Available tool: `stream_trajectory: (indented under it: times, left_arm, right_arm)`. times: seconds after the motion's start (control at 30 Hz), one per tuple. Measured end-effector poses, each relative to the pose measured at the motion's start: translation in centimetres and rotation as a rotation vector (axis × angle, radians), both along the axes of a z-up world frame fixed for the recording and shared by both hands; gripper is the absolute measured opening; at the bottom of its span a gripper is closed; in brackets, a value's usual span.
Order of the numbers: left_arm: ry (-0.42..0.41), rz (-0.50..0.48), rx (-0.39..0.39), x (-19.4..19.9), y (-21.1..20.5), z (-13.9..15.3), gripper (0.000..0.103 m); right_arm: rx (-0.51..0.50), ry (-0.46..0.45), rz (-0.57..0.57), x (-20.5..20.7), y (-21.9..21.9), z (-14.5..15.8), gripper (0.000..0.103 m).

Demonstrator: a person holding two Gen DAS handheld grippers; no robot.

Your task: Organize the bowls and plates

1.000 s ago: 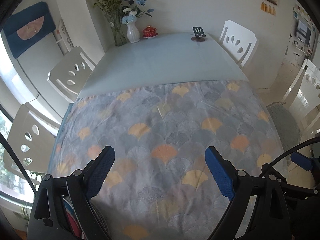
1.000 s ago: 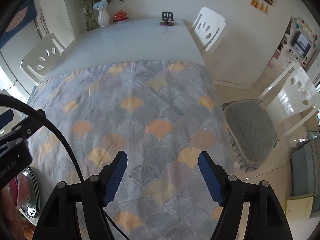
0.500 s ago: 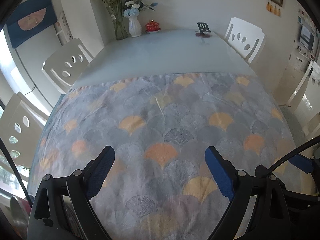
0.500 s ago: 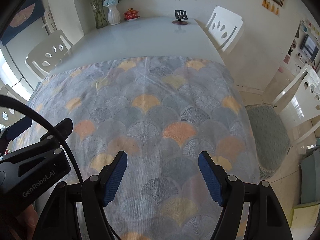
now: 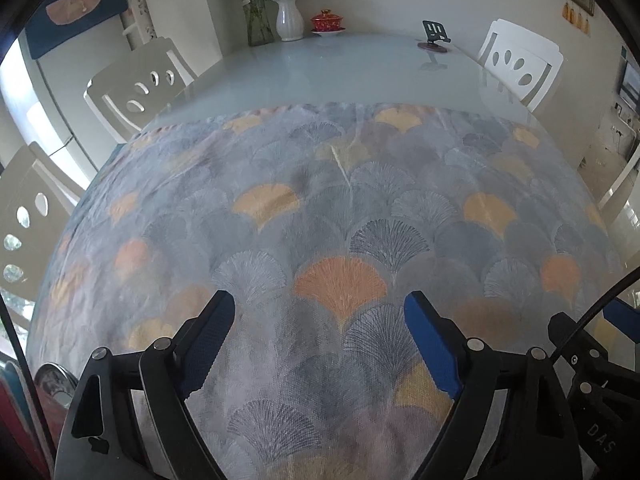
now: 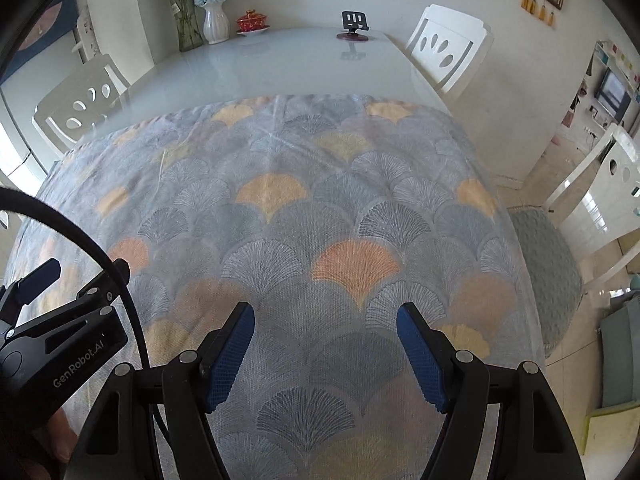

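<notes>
Both cameras have tilted up since earlier; left gripper [image 5: 319,344] and right gripper [image 6: 325,354] hover over the tablecloth [image 5: 340,220] — fingers apart, empty, ready for plates.

Patterned cloth [image 5: 344,240] is lying flat; vase [image 5: 289,20], red cup [image 5: 328,23] and stand [image 5: 434,36] are crowding the table's [image 5: 340,76] far edge.

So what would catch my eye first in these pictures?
Probably the fan-patterned tablecloth covering the near half of the glass table. Next, the two open grippers hovering over it, left gripper and right gripper. At the far end stand a white vase of flowers and a red lidded cup.
</notes>
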State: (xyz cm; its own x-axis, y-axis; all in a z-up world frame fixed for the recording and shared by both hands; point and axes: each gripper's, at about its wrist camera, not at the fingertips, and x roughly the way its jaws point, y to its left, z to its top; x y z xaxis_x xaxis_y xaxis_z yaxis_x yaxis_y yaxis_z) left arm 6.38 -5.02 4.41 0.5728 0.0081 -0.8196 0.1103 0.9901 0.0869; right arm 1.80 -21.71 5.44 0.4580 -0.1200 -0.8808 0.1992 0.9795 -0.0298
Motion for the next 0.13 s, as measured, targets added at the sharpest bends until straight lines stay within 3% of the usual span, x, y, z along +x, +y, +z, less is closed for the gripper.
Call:
stream_trajectory:
  times: [0.07,0.13]
  left_arm:
    - [-0.014,0.001,0.001,-0.07,-0.07,-0.14,0.086]
    - [0.023,-0.023,-0.004,0.18,-0.36,-1.04,0.088]
  right_arm:
    - [0.001,-0.004,0.002,0.09,-0.11,-0.27,0.072]
    - [0.008,-0.01,0.005,0.1,-0.12,-0.69,0.072]
